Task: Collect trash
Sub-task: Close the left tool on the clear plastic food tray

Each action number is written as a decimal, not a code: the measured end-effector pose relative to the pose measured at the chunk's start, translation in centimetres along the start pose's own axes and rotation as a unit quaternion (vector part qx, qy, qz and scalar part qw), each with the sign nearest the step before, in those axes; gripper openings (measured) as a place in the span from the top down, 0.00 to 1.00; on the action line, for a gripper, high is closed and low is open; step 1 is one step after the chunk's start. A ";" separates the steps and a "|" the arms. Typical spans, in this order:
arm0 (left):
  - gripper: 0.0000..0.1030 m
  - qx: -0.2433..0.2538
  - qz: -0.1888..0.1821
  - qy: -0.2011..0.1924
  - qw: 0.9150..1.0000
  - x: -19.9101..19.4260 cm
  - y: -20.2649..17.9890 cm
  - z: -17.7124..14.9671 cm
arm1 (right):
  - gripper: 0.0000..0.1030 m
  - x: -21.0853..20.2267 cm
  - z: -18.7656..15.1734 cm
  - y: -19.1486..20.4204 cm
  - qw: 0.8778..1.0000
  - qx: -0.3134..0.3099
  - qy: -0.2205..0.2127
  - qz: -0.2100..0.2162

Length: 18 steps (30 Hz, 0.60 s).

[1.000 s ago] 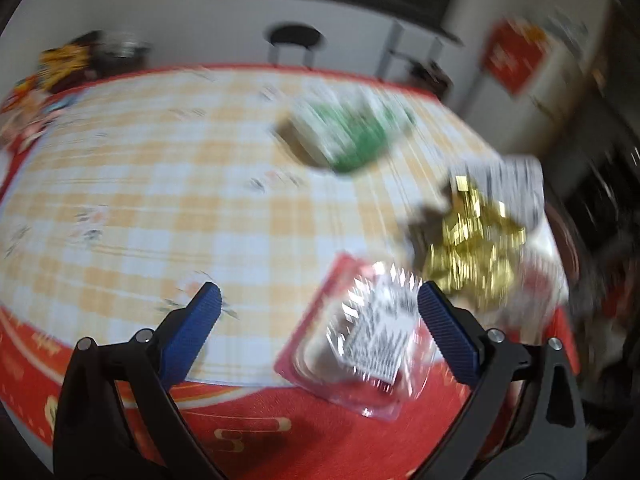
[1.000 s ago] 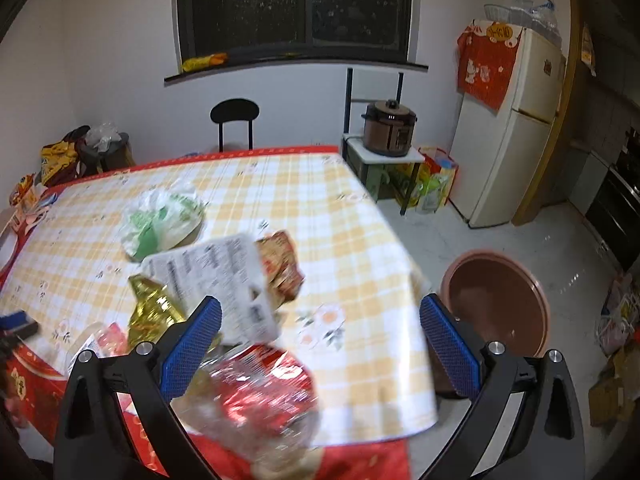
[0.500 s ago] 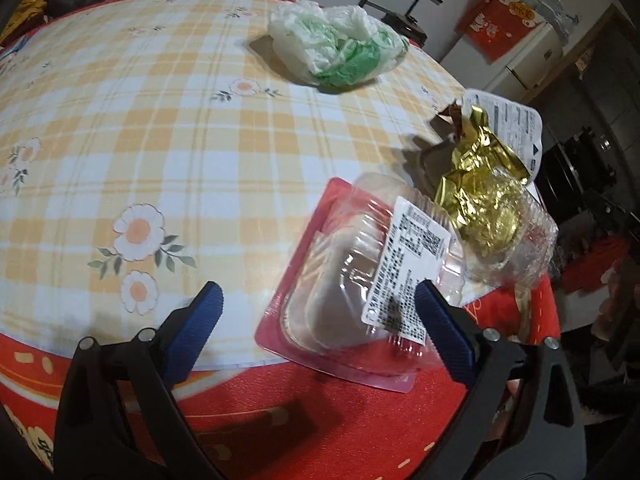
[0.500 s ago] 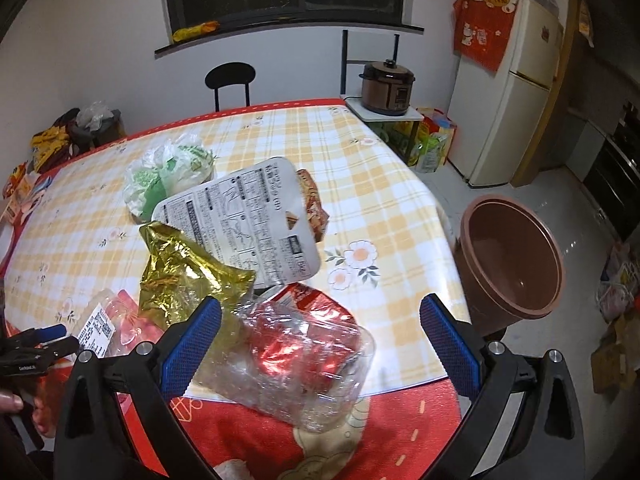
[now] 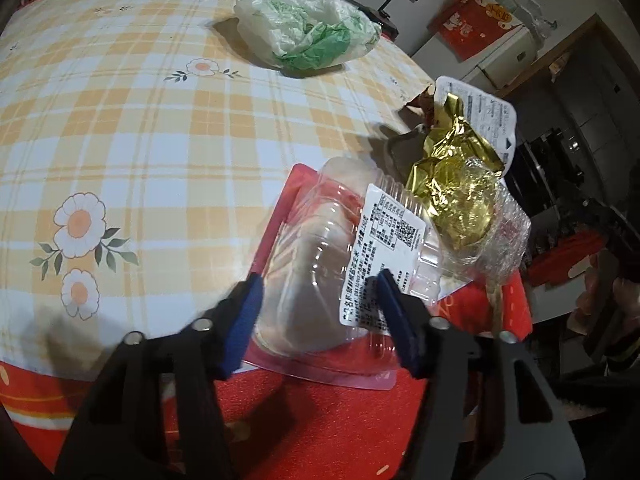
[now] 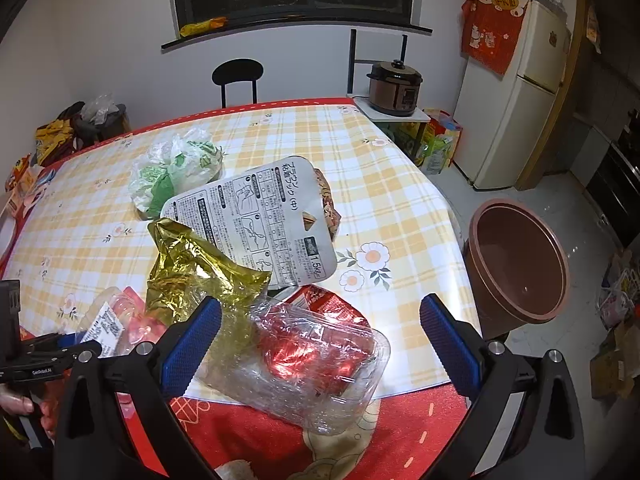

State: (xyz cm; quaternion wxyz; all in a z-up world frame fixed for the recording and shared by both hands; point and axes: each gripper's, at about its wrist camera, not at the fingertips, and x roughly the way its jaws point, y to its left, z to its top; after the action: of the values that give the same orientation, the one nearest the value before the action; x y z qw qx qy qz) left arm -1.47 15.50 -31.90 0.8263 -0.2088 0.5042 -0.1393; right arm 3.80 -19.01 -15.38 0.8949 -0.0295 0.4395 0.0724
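Left wrist view: left gripper (image 5: pixel 320 300) jaws, wide half second ago, now narrowed around clear clamshell tray (image 5: pixel 336 280) at table (image 5: pixel 160 120) near edge; grasp starting. Right gripper (image 6: pixel 320 328) agape, idle.

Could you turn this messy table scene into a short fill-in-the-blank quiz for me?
1. The crumpled foil wrapper is ____ in colour.
2. The clear plastic clamshell box with a white label sits between the fingers of the ____ tongs.
3. The round brown bin stands on the ____.
4. The right tongs are ____, gripping nothing.

Missing words: gold; left; floor; open
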 end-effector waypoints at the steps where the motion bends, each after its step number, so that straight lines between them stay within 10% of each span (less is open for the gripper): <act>1: 0.60 0.003 0.001 -0.005 1.000 -0.3 -0.1 0.1 | 0.05 0.0 0.0 -0.1 1.000 0.003 0.000 -0.001; 7: 0.85 0.018 0.015 -0.019 1.000 -1.6 -0.5 1.0 | 0.05 -0.1 0.4 -0.2 1.000 0.005 -0.004 0.005; 18: 0.84 -0.003 0.033 -0.032 0.999 -2.5 0.7 1.1 | 0.05 1.4 0.6 4.8 0.993 -0.052 0.027 0.098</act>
State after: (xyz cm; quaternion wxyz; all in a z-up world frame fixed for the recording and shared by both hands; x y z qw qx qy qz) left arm -1.59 17.44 -29.82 0.8453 -0.1989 0.4850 -0.1038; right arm 4.34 -14.11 -16.08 0.8685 -0.0350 0.4597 0.1818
